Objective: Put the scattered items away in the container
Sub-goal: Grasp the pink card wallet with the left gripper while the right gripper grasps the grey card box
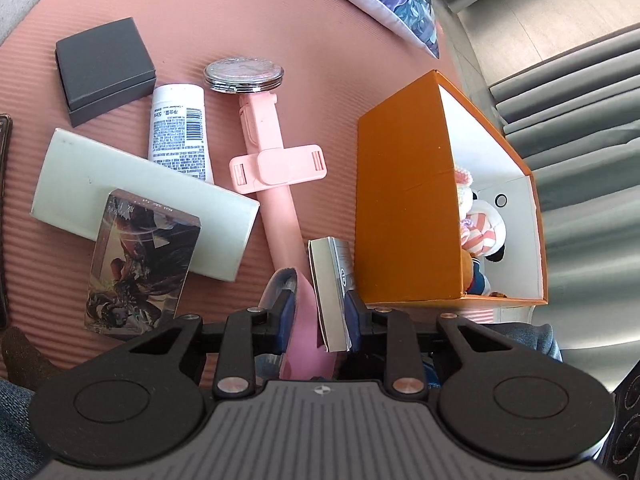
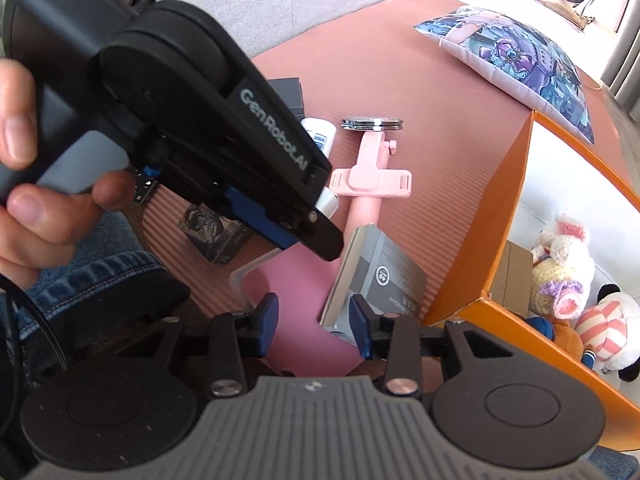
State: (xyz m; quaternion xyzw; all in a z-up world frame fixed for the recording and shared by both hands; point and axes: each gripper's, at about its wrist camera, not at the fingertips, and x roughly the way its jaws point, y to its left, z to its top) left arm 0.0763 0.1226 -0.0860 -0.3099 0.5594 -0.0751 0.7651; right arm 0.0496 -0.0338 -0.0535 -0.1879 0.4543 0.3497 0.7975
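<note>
The right wrist view alone shows a hand [image 2: 44,184] holding the left gripper [image 2: 316,232], which angles steeply down, its tip beside a small grey box [image 2: 376,280]. Only the left wrist view shows the white carton [image 1: 148,200], card pack [image 1: 140,264] and dark gift box [image 1: 104,68]. There the left gripper [image 1: 316,312] is clenched on the small grey box [image 1: 330,292]. The right gripper [image 2: 314,320] stands released, 1 pad touching that box. The orange container [image 1: 404,208], holding plush toys [image 2: 568,276], sits just beside it; bare pink mat [image 1: 240,12] lies beyond
</note>
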